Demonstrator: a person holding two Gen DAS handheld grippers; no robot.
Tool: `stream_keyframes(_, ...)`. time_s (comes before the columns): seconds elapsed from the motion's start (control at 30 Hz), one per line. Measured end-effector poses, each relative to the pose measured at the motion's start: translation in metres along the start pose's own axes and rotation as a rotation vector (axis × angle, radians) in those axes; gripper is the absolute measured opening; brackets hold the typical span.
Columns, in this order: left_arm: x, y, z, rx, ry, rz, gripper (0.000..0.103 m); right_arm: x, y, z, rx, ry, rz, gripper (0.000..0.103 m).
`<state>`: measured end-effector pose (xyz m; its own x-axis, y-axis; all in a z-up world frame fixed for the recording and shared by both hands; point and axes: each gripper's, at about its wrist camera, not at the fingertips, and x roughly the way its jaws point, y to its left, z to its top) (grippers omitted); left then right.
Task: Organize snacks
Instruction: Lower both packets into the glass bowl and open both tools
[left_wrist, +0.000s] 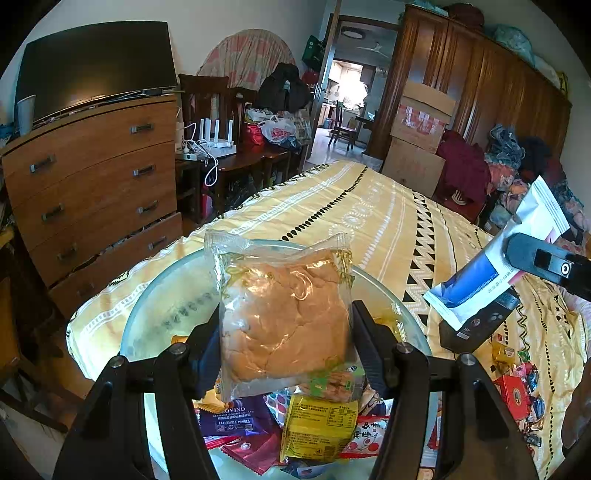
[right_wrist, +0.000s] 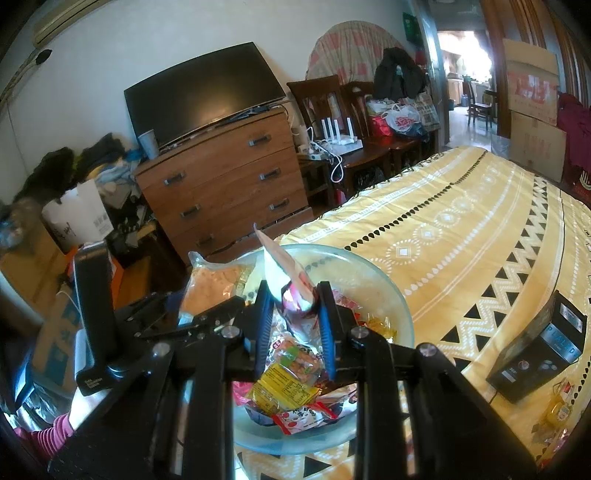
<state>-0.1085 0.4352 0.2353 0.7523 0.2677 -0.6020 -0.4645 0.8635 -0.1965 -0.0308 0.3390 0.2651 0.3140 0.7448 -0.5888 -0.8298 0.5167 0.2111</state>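
Observation:
My left gripper (left_wrist: 286, 328) is shut on a clear packet of golden bread (left_wrist: 284, 317) and holds it above the glass bowl (left_wrist: 162, 306). The bowl holds several snack packets, among them a yellow one (left_wrist: 317, 428) and a purple prunes one (left_wrist: 232, 417). My right gripper (right_wrist: 293, 295) is shut on a white, blue and pink packet (right_wrist: 286, 275) and holds it above the same bowl (right_wrist: 384, 291). That packet also shows in the left wrist view (left_wrist: 495, 262). The bread packet (right_wrist: 214, 284) shows at the left of the right wrist view.
The bowl sits at the near corner of a bed with a yellow patterned sheet (right_wrist: 461, 229). A black box (right_wrist: 539, 354) lies on the sheet to the right. Loose snacks (left_wrist: 517, 384) lie beside it. A wooden dresser (left_wrist: 96, 184) with a TV stands to the left.

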Motion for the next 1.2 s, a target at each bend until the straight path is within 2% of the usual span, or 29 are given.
stream_keyframes(1.2,0.008,0.003,-0.008,-0.024,0.034,0.027,0.066,0.019,0.014,-0.008,-0.013,0.039,0.015,0.026)
